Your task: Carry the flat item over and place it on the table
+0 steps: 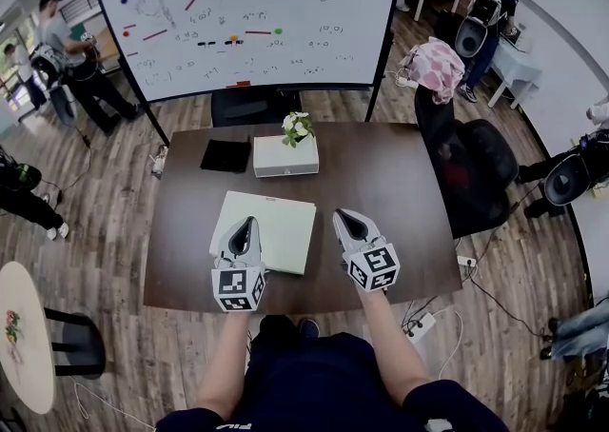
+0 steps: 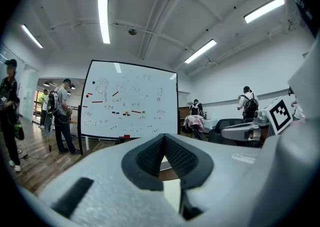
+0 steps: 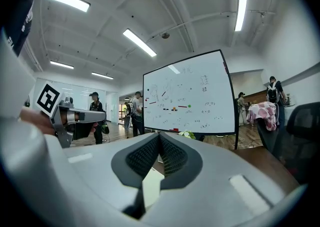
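Head view: flat item [image 1: 276, 235], pale green, lies flat on the brown table [image 1: 400, 183], near the front edge and left of centre. Its long axis runs roughly along the table's length, skewed a little clockwise, with no obvious front end. Left gripper [image 1: 247, 224] hovers over the item's left part; can't tell from here if it touches. Right gripper [image 1: 347, 219] is just beside the item's right edge, over bare wood. White box [image 1: 285, 162] with flowers and a black pad [image 1: 225, 155] sit further back, clear of it. Left gripper view: jaws together, nothing pinched, pale green sheet visible below the tips, tool pointing level at the whiteboard [image 2: 130, 101]. Right gripper view: pads meet as well, empty, same sheet below. My read: the item is already down, so this is the end of the place step. Next move is just to back both tongs off without dragging the sheet.
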Available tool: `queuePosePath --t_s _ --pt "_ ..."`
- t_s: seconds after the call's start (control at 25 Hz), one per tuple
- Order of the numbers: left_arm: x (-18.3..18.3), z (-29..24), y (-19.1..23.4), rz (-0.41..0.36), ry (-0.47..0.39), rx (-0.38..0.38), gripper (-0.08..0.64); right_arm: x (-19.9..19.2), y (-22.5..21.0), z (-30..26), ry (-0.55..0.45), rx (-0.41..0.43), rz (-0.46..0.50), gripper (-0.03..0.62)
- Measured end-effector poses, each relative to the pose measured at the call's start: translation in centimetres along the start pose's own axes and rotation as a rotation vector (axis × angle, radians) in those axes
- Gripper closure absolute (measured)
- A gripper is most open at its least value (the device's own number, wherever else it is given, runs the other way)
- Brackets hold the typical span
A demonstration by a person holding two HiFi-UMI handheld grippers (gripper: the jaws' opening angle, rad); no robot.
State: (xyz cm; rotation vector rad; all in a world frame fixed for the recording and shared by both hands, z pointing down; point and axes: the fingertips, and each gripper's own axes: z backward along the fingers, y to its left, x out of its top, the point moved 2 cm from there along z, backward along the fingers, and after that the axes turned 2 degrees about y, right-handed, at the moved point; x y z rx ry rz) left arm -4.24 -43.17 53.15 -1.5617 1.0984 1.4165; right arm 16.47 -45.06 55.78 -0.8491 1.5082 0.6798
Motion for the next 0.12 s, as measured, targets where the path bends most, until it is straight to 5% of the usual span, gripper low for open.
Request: queuePosePath --t_s 0.12 --pt "0.06 -0.10 -0.10 0.007 -0.007 -0.010 0.563 0.19 -0.13 -0.22 0.001 -0.003 0.001 0.584"
